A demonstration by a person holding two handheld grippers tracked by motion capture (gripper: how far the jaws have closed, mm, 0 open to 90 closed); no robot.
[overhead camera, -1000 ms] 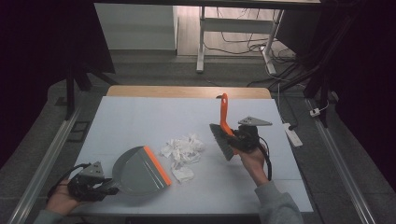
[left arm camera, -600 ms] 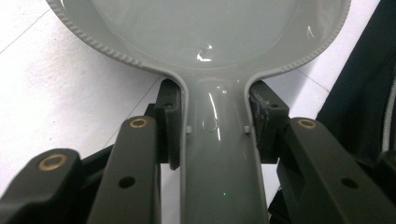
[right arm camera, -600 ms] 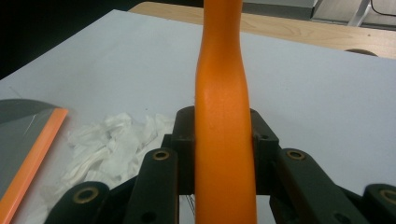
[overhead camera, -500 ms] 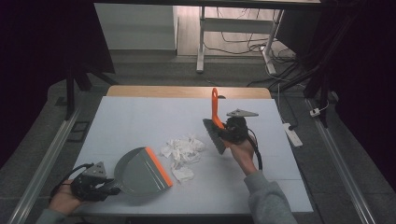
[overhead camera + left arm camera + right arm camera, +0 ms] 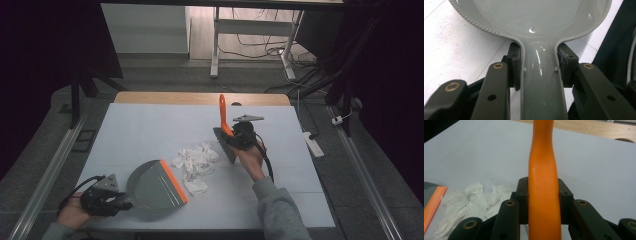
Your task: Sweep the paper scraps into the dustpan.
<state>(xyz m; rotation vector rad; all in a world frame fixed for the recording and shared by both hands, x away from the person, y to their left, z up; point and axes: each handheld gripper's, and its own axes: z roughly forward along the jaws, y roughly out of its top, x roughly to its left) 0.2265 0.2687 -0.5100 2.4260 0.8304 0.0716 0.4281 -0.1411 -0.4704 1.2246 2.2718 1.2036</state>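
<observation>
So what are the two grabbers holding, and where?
Left gripper clamps the grey dustpan by its handle; right gripper clamps the brush by its orange handle.

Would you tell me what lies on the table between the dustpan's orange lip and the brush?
A pile of crumpled white tissue lies between the dustpan and the brush, clear in the high view.

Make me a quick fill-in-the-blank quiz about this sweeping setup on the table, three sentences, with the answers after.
1. The left gripper is shut on the handle of the grey plastic ____ with an orange lip.
2. The right gripper clamps the brush's handle, whose colour is ____.
3. The crumpled white paper scraps lie ____ the dustpan's orange lip and the brush.

Missing words: dustpan; orange; between
</observation>
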